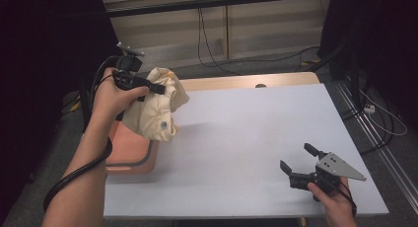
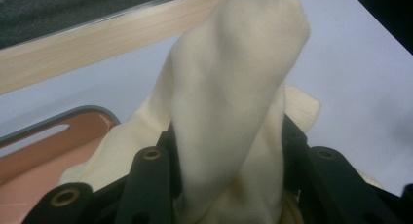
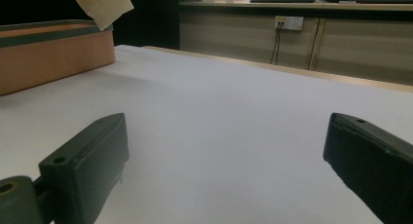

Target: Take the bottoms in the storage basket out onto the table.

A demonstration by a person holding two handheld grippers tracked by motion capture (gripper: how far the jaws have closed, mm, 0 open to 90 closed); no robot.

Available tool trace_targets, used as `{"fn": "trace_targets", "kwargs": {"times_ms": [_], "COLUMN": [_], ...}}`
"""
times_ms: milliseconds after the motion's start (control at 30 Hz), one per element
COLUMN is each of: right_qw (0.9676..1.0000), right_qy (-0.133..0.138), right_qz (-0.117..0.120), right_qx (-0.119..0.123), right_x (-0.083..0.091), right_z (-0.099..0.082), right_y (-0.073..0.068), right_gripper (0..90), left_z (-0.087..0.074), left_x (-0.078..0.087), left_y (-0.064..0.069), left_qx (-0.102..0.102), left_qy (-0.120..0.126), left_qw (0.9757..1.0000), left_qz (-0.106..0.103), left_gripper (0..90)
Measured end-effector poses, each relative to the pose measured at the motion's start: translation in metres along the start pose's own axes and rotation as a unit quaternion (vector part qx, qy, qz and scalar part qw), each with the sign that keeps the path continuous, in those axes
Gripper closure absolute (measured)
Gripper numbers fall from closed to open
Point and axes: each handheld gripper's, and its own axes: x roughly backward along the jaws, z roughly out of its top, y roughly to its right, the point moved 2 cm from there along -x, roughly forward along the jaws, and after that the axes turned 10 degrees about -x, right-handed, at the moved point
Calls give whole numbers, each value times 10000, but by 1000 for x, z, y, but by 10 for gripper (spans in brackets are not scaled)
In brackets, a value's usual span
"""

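1. Two grippers are in play: the left gripper (image 1: 156,88) is clamped on a cream cloth (image 1: 156,106), and the right gripper (image 1: 297,158) rests low over the table (image 1: 236,138) with its jaws spread wide and nothing between them.
2. The cloth hangs lifted off the table at the left, above the near corner of an orange bin (image 1: 129,155); much of the bin is covered by the cloth and the person's left forearm, so what lies inside cannot be made out.
3. In the left gripper view the cloth (image 2: 234,112) bulges up between the black jaws and hides their tips, so the exact pinch point is out of sight; a slice of the bin (image 2: 44,151) shows at the lower left.
4. A small grey patch sits low on the cloth in the high view, too small to read.
5. In the right gripper view a corner of the cloth (image 3: 102,5) is cut off by the top edge, hanging above the bin wall (image 3: 53,56).
6. The surroundings at both sides of the high view are dark and unreadable; cables (image 1: 212,49) trail on the floor beyond the table.
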Motion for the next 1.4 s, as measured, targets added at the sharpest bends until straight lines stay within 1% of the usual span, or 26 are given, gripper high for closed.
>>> {"fn": "trace_targets", "kwargs": {"times_ms": [33,133,200,267,400,467,500,667,767,967,1067,1200,1333,1400], "right_qw": [10000,10000,10000,10000,10000,10000,10000,10000,10000,10000,10000,10000,10000,10000], "right_qy": [0,-3,-2,1,-2,-1,-1,-12,-17,-15,-14,-11,-6,-3], "right_qz": [10,2,5,12,10,15,11,18,18,21,15,19,24,21], "right_qx": [14,13,13,9,21,12,19,15,12,19,17,20,30,27], "right_x": [0,0,0,0,0,0,0,0,-1,0,0,0,0,0], "right_z": [0,0,0,0,0,0,0,0,0,0,0,0,0,0], "right_y": [0,0,0,0,0,0,0,0,0,0,0,0,0,0], "right_gripper": [26,26,26,25,26,26,25,26,26,26,26,26,25,26], "left_z": [0,0,0,0,0,0,0,-1,-2,-2,-3,-4,-5,-5], "left_x": [-2,-4,-7,-9,-14,-15,-16,-20,-25,-30,-33,-36,-38,-38], "left_y": [2,4,7,9,15,16,17,22,27,33,37,40,44,45], "left_qx": [-58,-57,-114,-117,-247,-229,-267,-319,-402,-462,-540,-555,-637,-624], "left_qy": [10,23,18,20,-13,3,10,26,32,43,46,53,68,84], "left_qw": [10000,10000,9999,9999,9996,9996,9994,9992,9987,9983,9977,9975,9968,9968], "left_qz": [-9,-48,-76,-111,-167,-168,-203,-240,-296,-363,-401,-433,-480,-492], "left_gripper": [609,609,608,608,608,607,607,607,607,606,607,606,606,606]}}
